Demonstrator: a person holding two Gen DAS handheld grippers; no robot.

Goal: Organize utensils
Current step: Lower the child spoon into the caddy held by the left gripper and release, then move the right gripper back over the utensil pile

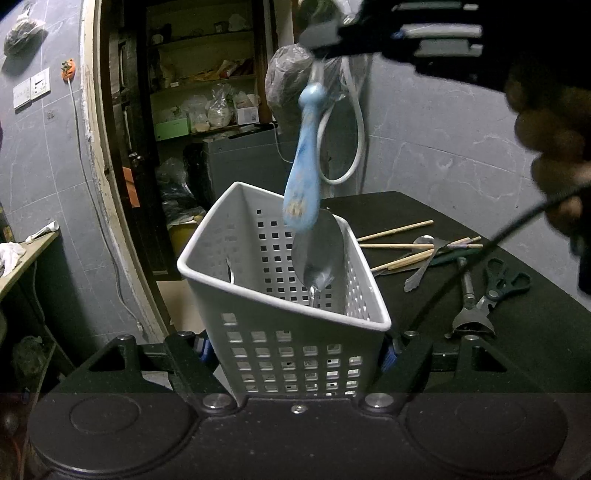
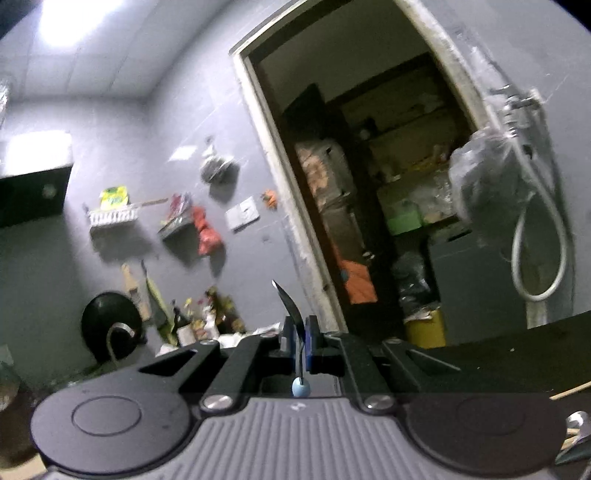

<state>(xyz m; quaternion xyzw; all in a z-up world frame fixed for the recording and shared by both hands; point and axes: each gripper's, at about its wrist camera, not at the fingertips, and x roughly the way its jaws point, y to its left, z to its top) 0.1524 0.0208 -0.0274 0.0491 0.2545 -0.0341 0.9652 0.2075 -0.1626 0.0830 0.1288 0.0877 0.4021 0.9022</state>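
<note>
My left gripper (image 1: 295, 350) is shut on a white perforated utensil basket (image 1: 280, 297), one finger on each side wall, and holds it tilted at the black table's edge. Inside the basket a large metal spoon (image 1: 317, 254) stands bowl up. My right gripper (image 1: 325, 33) is above the basket, shut on the metal end of a blue-handled utensil (image 1: 304, 162). The blue handle hangs down over the basket's opening. In the right wrist view the right gripper (image 2: 299, 339) pinches the thin metal blade (image 2: 286, 302) between blue pads, with the handle's end (image 2: 300, 387) below.
On the black table (image 1: 517, 350) right of the basket lie wooden chopsticks (image 1: 399, 229), a metal spoon (image 1: 424, 240), dark-handled scissors (image 1: 506, 280) and a metal tool (image 1: 469, 317). A hand (image 1: 546, 140) grips the right gripper. A doorway with cluttered shelves (image 1: 207, 92) is behind.
</note>
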